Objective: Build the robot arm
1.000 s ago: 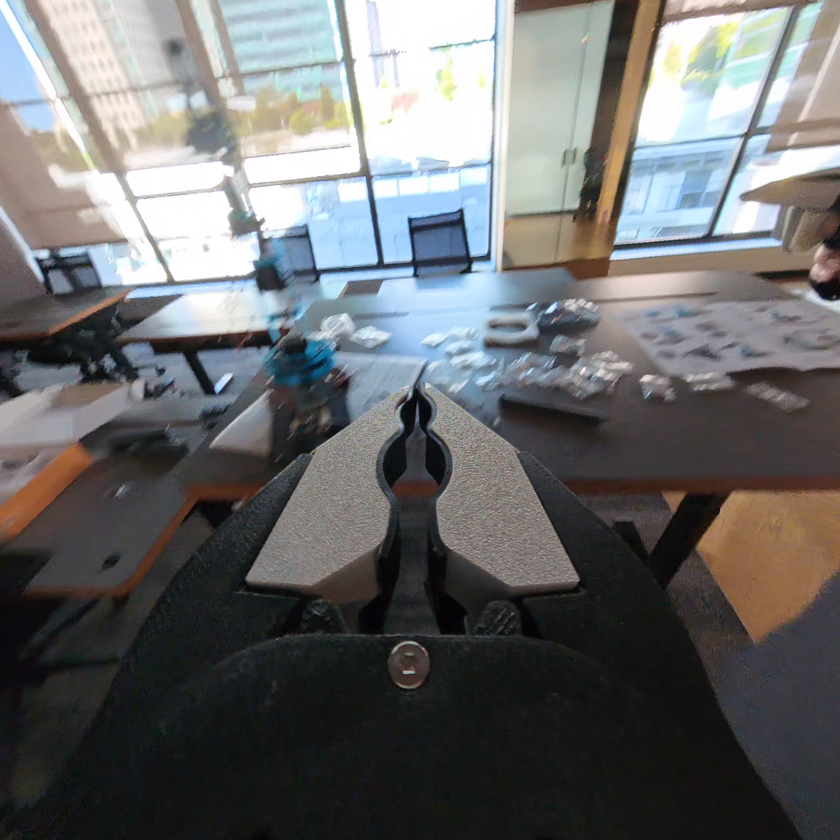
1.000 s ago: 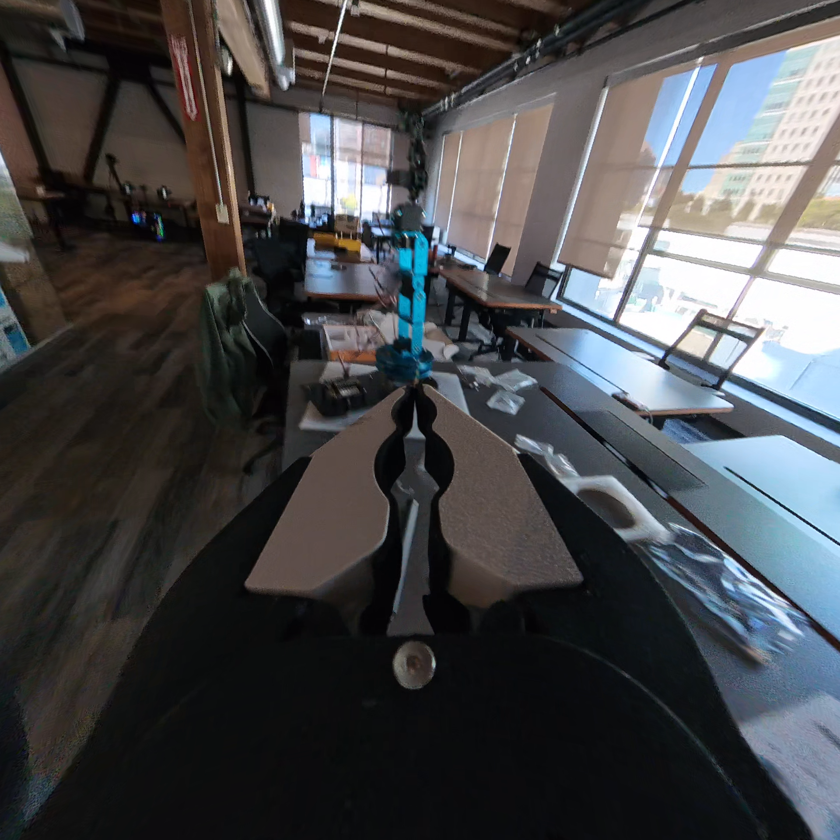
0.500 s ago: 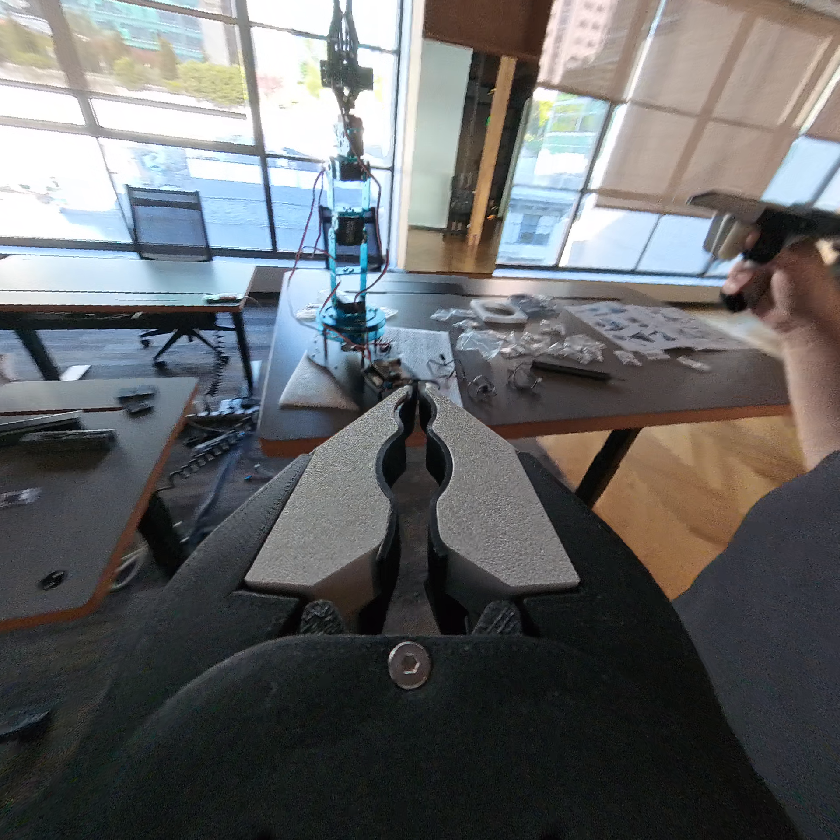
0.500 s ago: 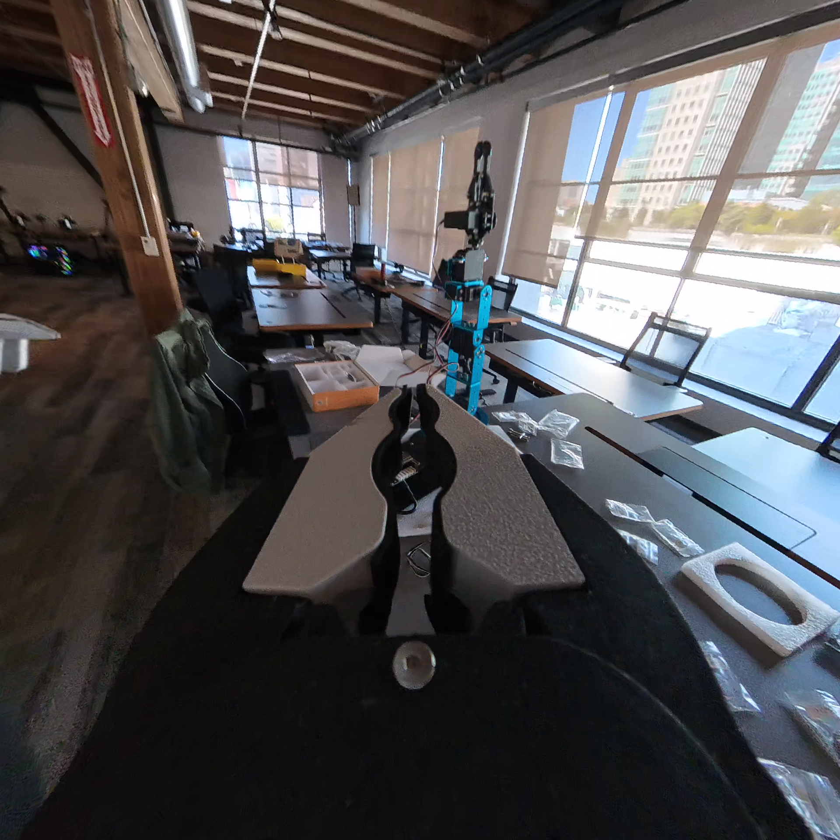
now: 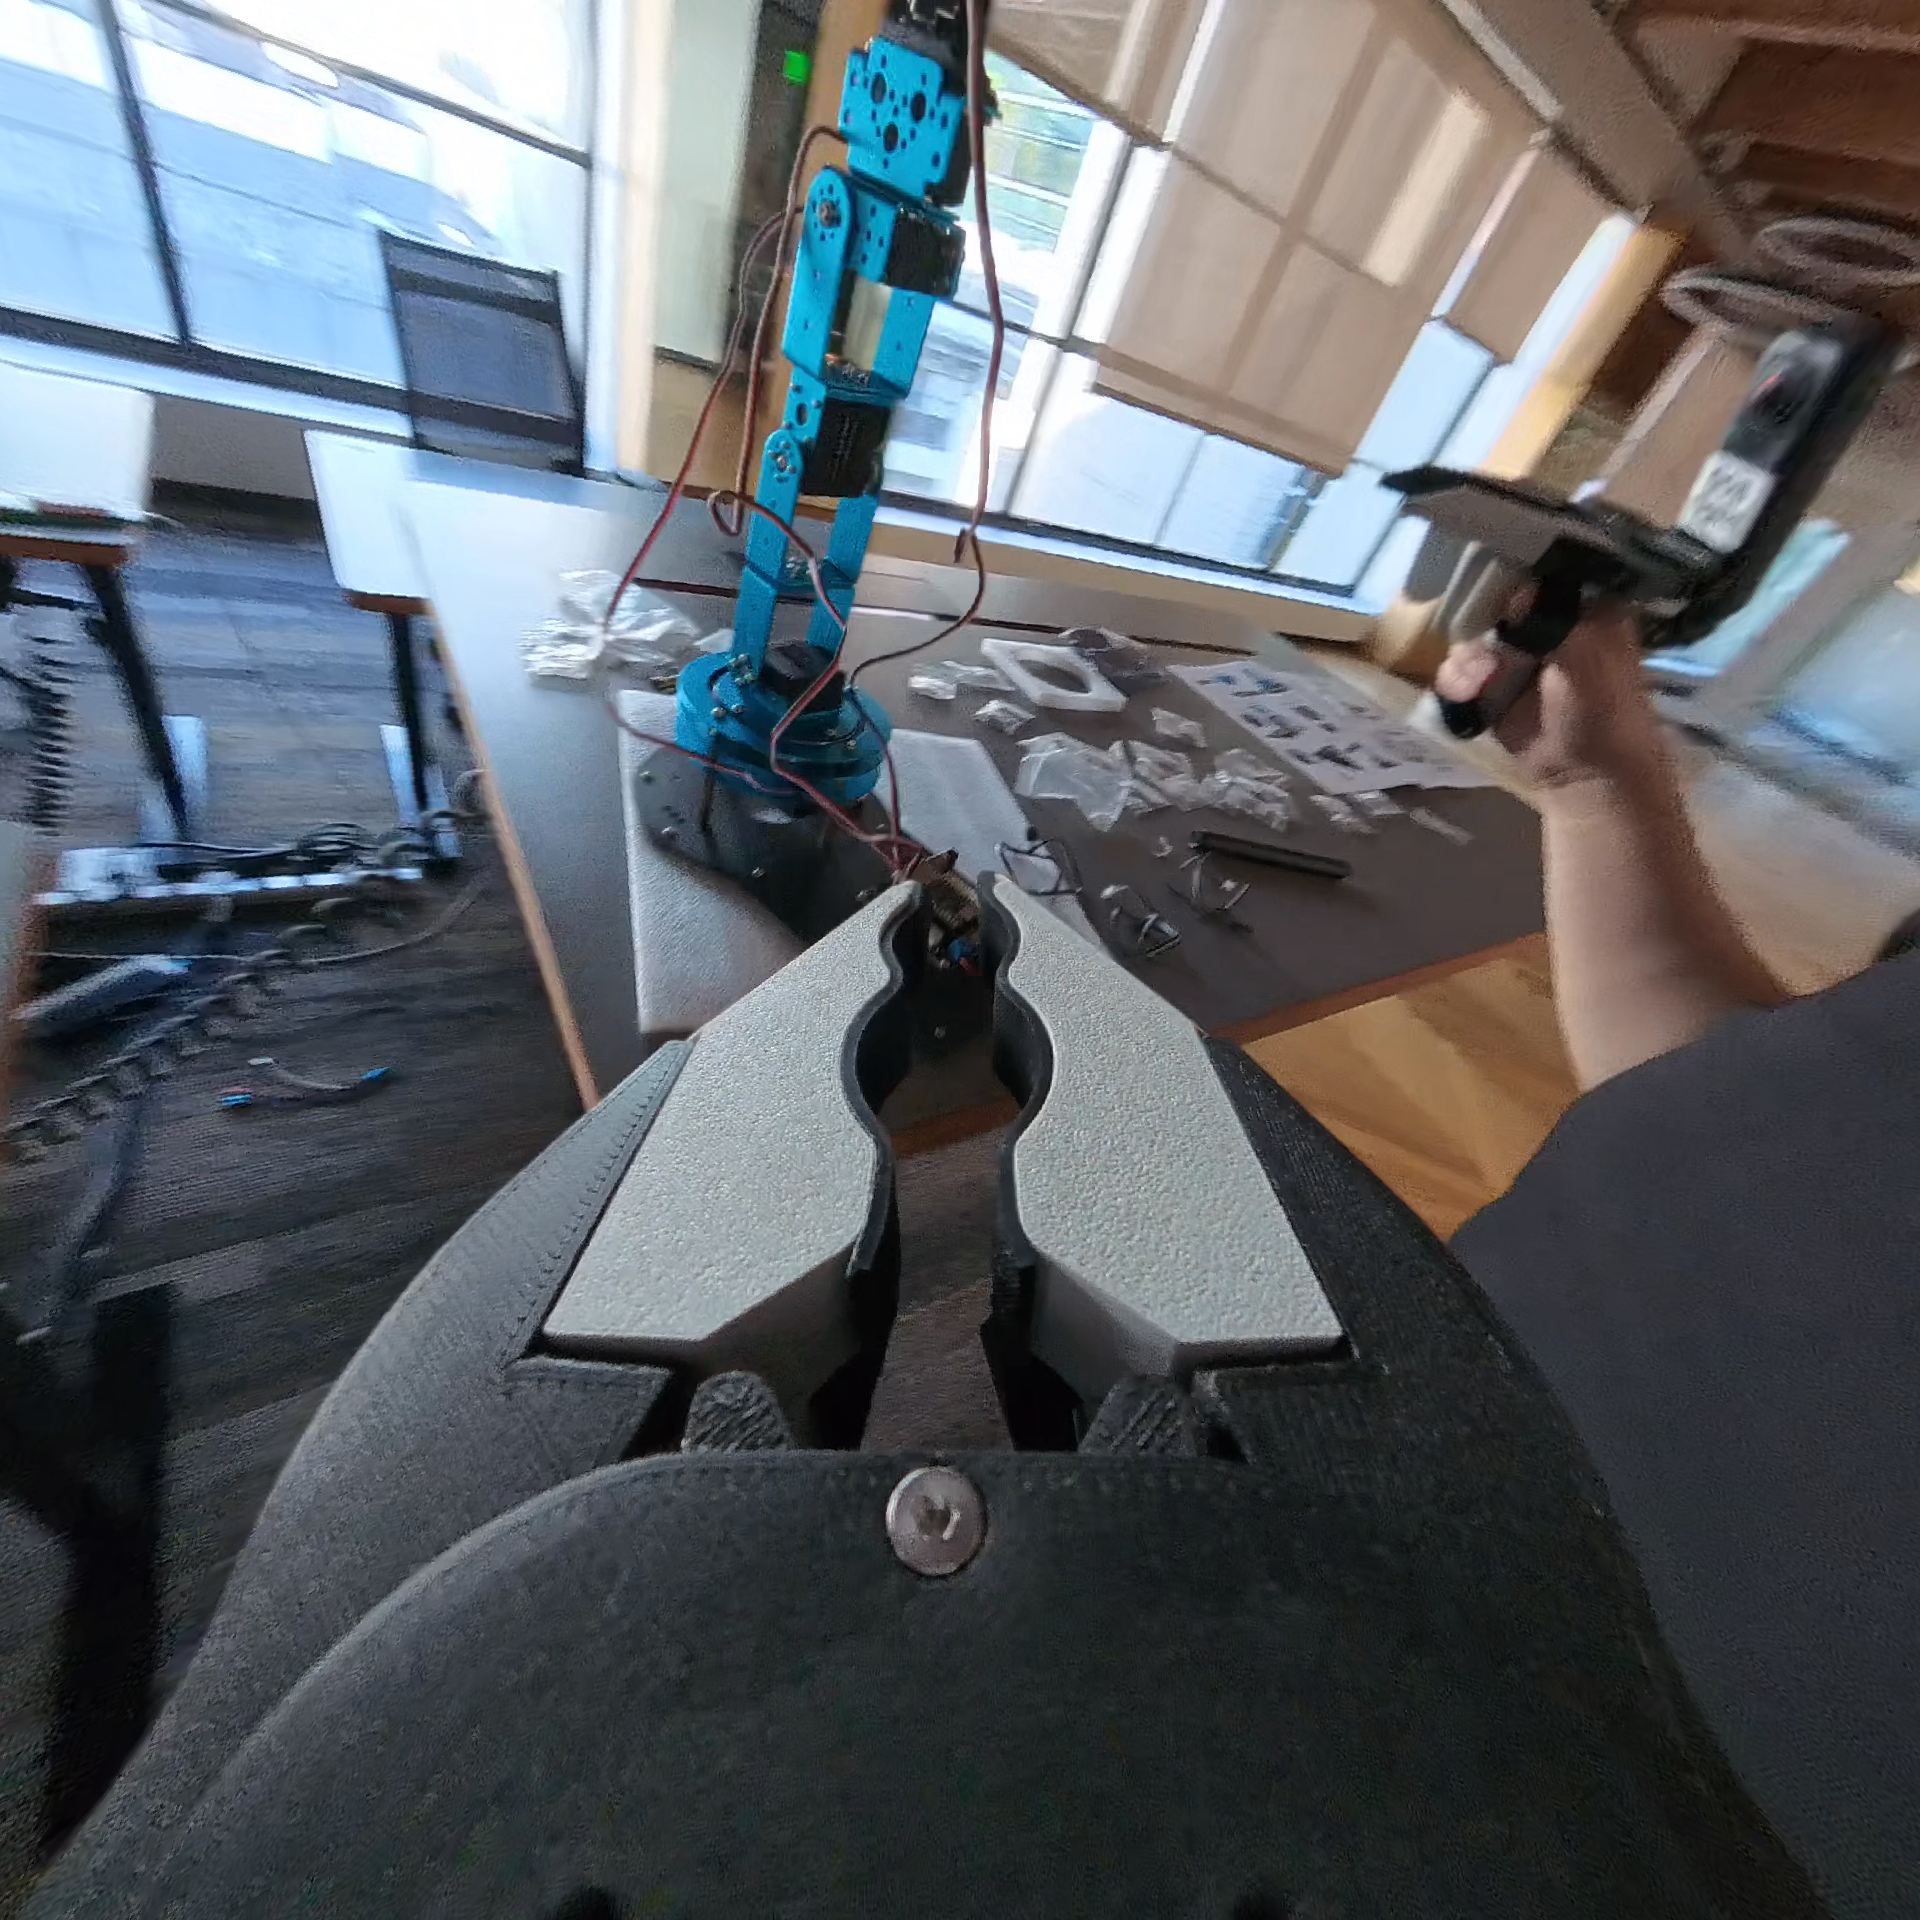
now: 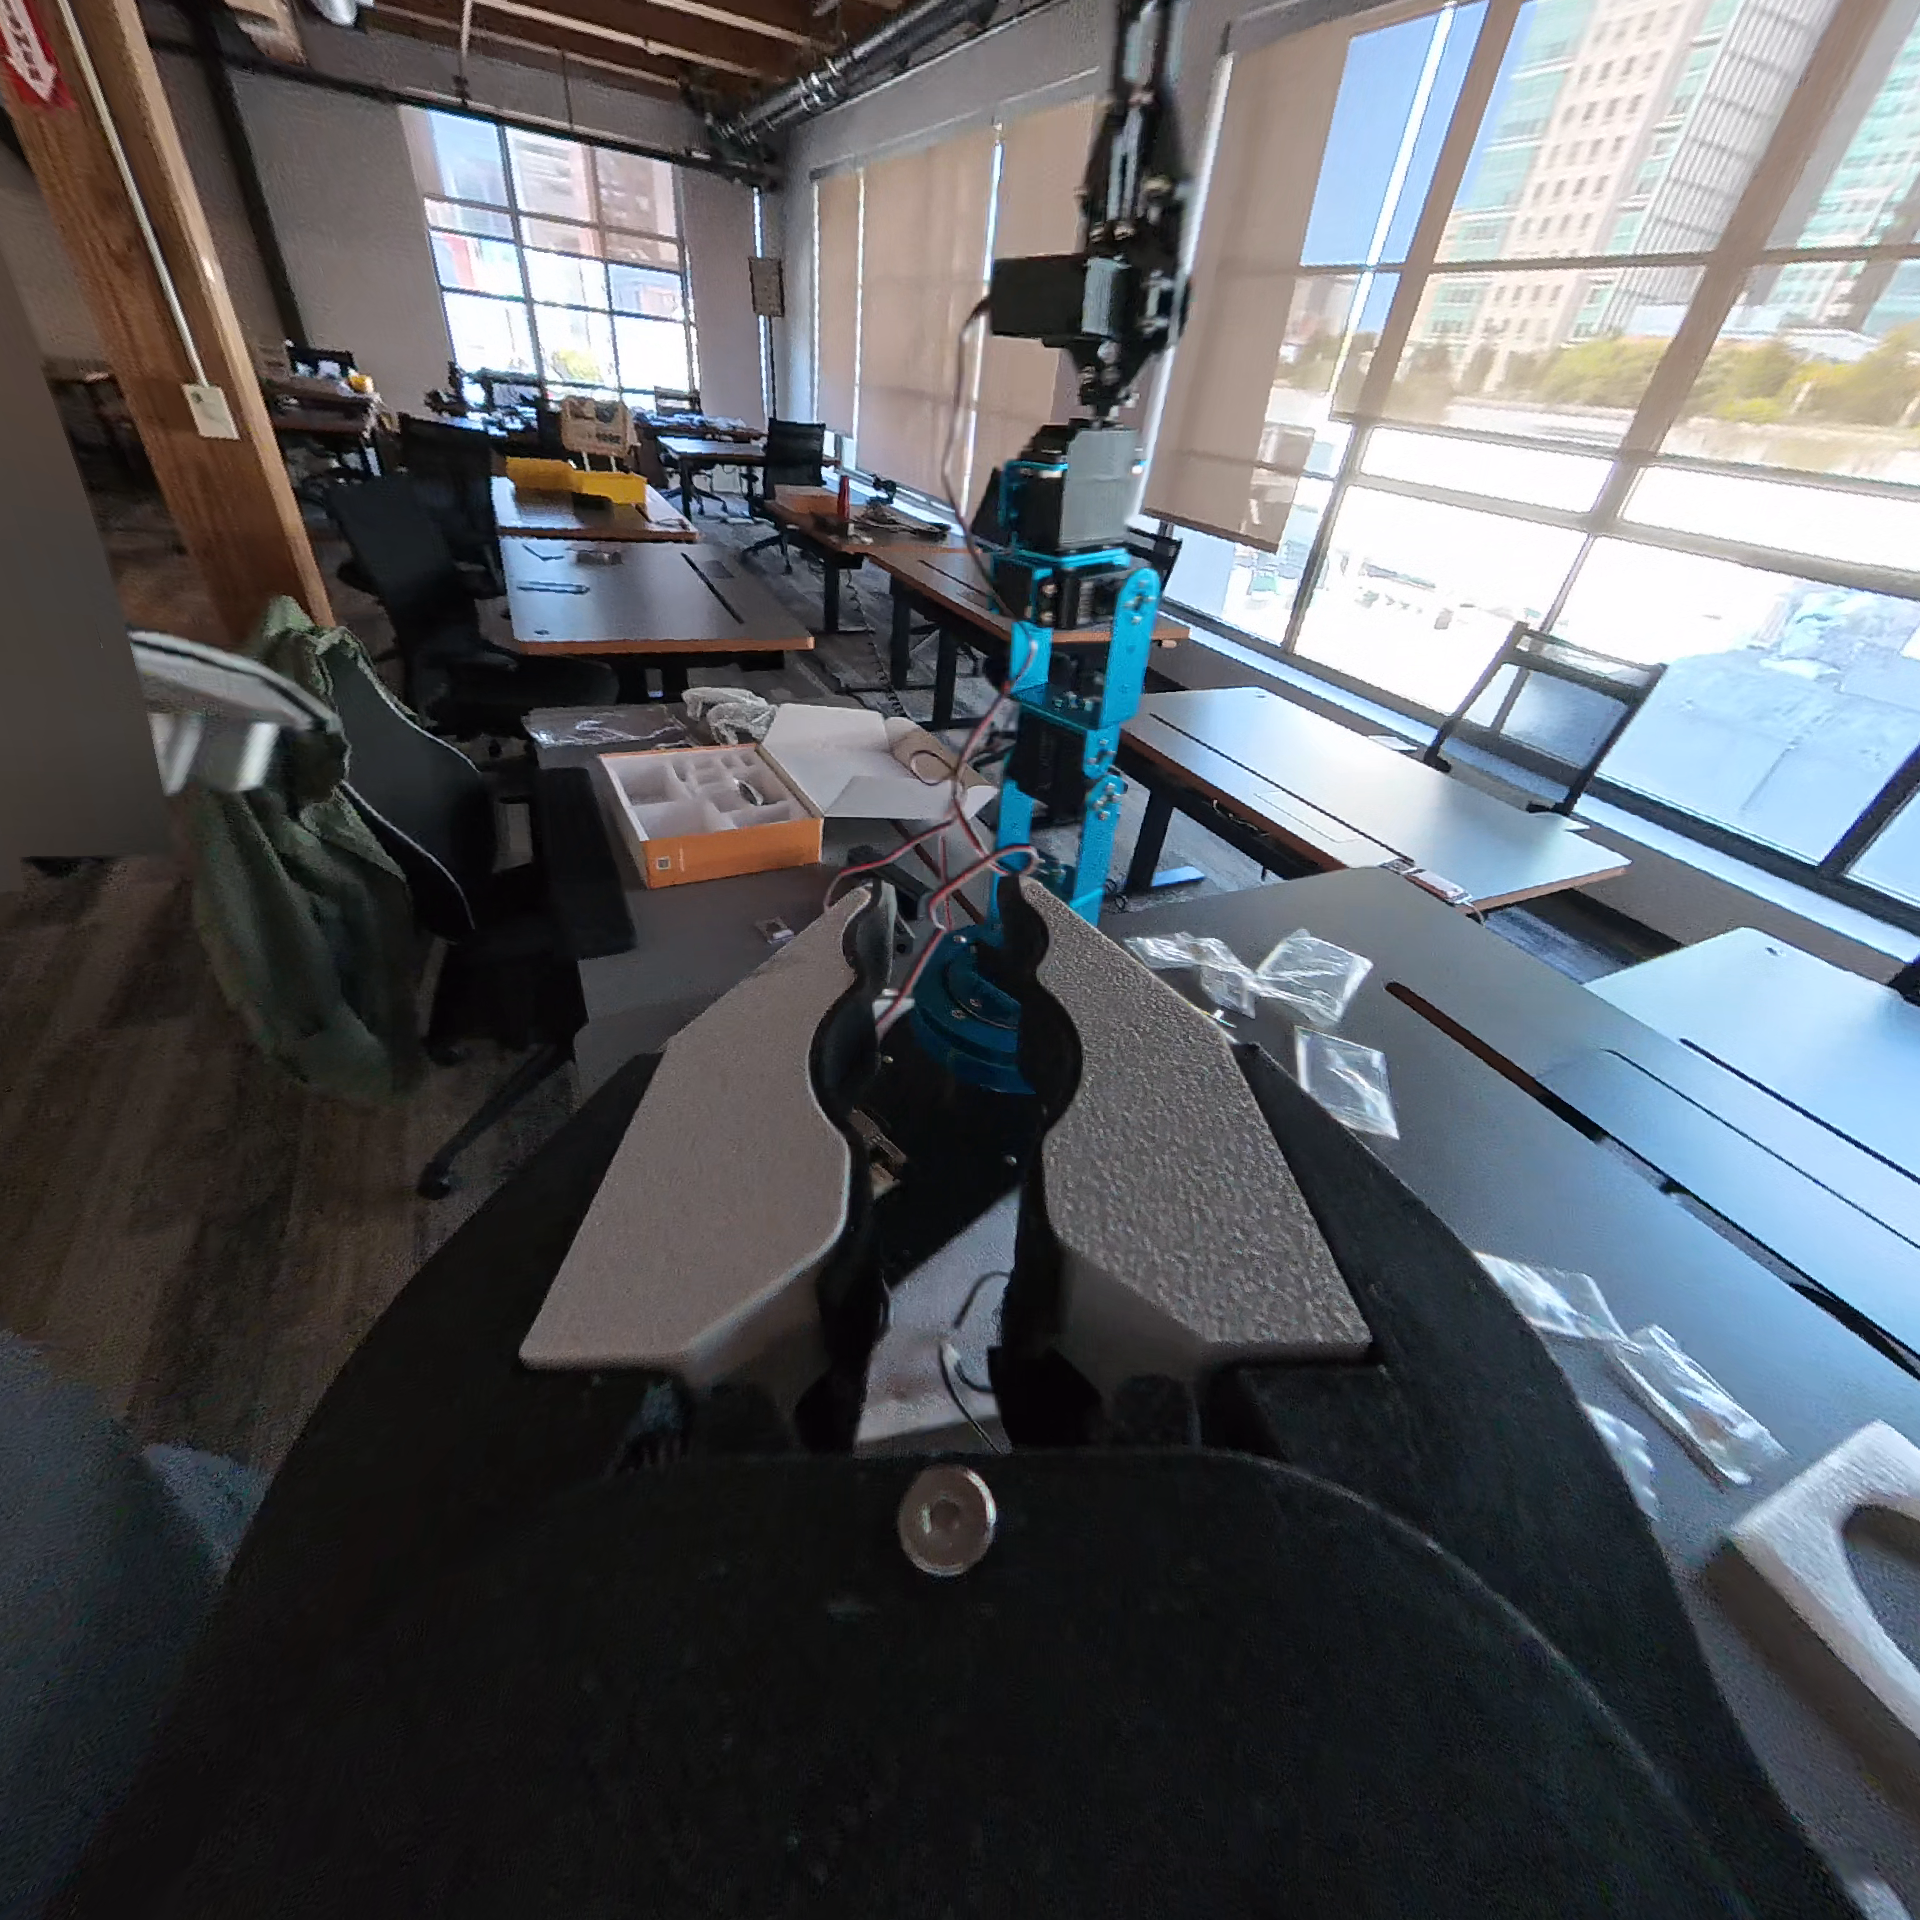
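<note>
- The left gripper (image 5: 948,899) is held in the air off the near edge of a dark table (image 5: 1382,935); its jaws stand a narrow gap apart with nothing between them.
- Just beyond its tips a small blue robot arm (image 5: 831,436) stands upright on a dark base plate (image 5: 769,842), with red wires hanging along it.
- To the right of the arm on the table lie clear plastic bags (image 5: 1143,774), a white foam frame (image 5: 1055,675), a black rod (image 5: 1270,854) and a printed sheet (image 5: 1330,732).
- At far right of the left wrist view a hand (image 5: 1527,696) holds the right gripper (image 6: 940,914) raised above the table.
- The right gripper is slightly parted and grips nothing; it points at the arm's round blue base (image 6: 971,1023), seen between its fingers.
- Beyond the arm in the right wrist view an open orange box (image 6: 717,810) with a white insert sits on the table, and a green jacket (image 6: 301,883) hangs on a chair to the left.
</note>
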The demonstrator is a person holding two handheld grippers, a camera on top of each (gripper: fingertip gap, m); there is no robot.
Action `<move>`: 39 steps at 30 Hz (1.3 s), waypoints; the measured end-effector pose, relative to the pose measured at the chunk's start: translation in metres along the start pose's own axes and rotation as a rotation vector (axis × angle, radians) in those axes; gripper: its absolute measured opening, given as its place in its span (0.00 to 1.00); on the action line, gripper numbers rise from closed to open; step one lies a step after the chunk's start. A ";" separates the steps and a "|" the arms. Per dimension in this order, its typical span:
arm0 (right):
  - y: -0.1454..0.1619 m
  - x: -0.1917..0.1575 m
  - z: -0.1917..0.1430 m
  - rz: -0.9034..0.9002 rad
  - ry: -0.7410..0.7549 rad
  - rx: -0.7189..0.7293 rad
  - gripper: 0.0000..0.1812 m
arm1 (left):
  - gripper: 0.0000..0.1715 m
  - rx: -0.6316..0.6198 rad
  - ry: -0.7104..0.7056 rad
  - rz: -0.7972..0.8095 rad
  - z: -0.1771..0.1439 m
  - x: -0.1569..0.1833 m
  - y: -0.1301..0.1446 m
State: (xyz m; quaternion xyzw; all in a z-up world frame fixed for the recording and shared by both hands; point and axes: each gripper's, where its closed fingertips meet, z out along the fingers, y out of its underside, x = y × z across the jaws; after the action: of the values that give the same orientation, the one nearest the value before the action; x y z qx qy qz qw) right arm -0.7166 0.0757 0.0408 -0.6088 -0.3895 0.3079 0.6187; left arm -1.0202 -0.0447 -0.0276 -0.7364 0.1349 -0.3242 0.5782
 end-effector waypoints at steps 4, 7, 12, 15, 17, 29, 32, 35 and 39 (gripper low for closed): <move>0.014 -0.019 0.036 0.046 0.017 -0.027 0.13 | 0.00 -0.012 0.165 0.045 0.035 -0.048 -0.031; 0.024 -0.034 0.059 0.102 0.118 -0.017 0.13 | 0.00 -0.079 0.286 0.117 0.064 -0.089 -0.049; 0.032 -0.057 0.098 0.126 0.381 -0.029 0.16 | 0.05 -0.158 0.602 0.186 0.113 -0.131 -0.084; 0.017 -0.059 0.121 0.164 0.523 0.000 0.19 | 0.13 -0.183 0.678 0.233 0.155 -0.148 -0.112; 0.006 -0.062 0.137 0.156 0.576 -0.022 0.20 | 0.17 -0.190 0.792 0.227 0.176 -0.140 -0.137; -0.019 -0.060 0.178 -0.075 0.733 -0.189 0.21 | 0.29 0.023 1.261 0.329 0.256 -0.066 -0.252; -0.029 -0.051 0.181 -0.066 0.790 -0.176 0.21 | 0.29 -0.056 1.464 0.367 0.279 -0.042 -0.252; -0.045 -0.036 0.182 -0.069 0.884 -0.157 0.23 | 0.26 -0.135 1.647 0.403 0.303 -0.028 -0.241; -0.063 -0.017 0.183 -0.063 1.066 -0.147 0.28 | 0.21 -0.286 1.925 0.381 0.316 -0.024 -0.214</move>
State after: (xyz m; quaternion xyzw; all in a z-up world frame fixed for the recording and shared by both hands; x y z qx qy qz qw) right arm -0.8880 0.1509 0.0939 -0.7104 -0.0600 -0.0909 0.6953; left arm -0.8763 0.2737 0.1277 -0.1877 0.7012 -0.6664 0.1701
